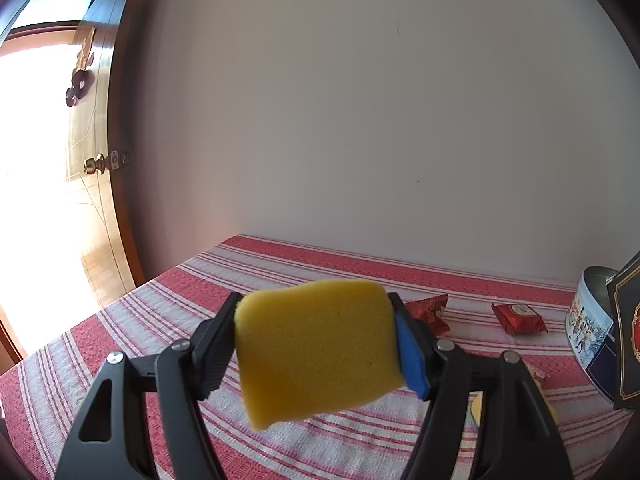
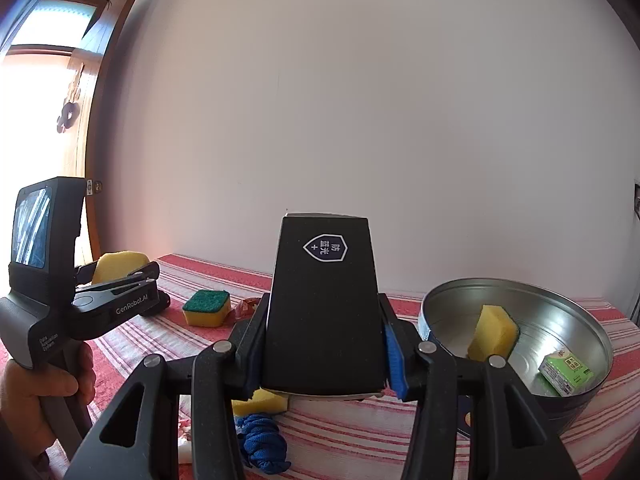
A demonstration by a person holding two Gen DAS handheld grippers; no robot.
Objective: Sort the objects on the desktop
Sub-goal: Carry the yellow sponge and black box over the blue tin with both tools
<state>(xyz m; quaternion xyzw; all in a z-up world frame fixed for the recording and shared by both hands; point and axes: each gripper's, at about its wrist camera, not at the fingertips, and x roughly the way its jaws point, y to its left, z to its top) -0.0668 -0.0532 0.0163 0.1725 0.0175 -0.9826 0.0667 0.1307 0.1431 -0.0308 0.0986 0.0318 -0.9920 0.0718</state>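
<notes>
While the left hand-held gripper clamped a yellow sponge between its pads, lifted clear above the striped tabletop, the right hand-held gripper gripped a black box bearing a white shield emblem, held upright just left of the round metal tin.

Inside that tin a second yellow sponge leaned against the wall, and a small green carton lay on its floor toward the right. Left of the tin, beyond the black box, a green-topped sponge rested flat on the tabletop, with a red wrapper partly hidden beside it. Nearer than the tin, below the box, a bundle of blue cord lay next to another piece of yellow sponge.

From the left wrist view, two red snack packets sat on the cloth left of the tin's printed side. Far left of the tin, a person's hand held the left gripper's handle.
</notes>
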